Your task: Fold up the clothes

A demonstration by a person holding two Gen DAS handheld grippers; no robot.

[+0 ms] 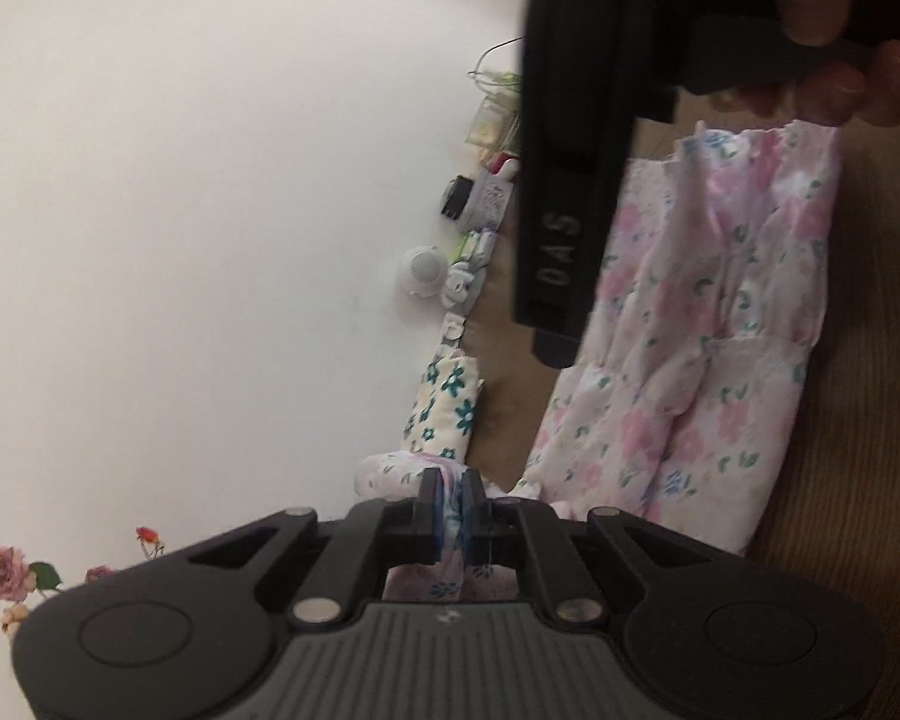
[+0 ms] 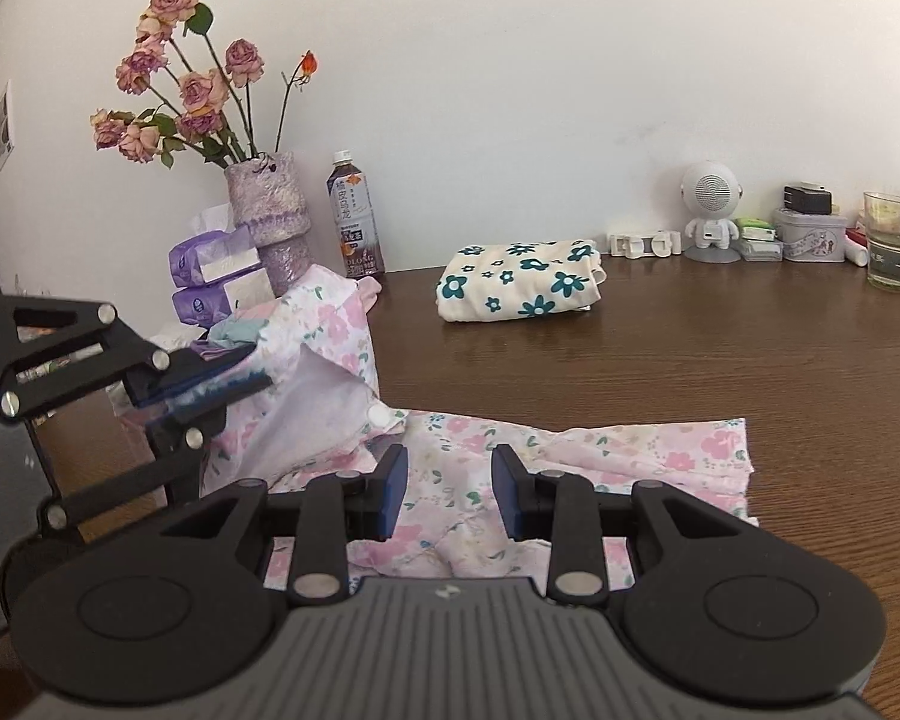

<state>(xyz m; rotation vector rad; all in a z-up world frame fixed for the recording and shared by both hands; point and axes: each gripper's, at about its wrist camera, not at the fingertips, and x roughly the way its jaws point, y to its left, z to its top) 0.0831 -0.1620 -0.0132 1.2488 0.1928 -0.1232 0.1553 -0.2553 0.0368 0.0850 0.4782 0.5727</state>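
left tool (image 1: 453,501) pinches edge of pink floral garment (image 1: 708,324), lifted part raised at table's left side. right tool (image 2: 448,495) spread wide, nothing between fingers, low over same garment, rest of it flat on table (image 2: 720,354). hand (image 1: 834,30) holds right tool's body in left view. behind: folded cloth (image 2: 519,288) with teal flowers near wall, vase (image 2: 267,210) with roses, bottle (image 2: 354,213), white speaker (image 2: 711,216), glass (image 2: 890,240).
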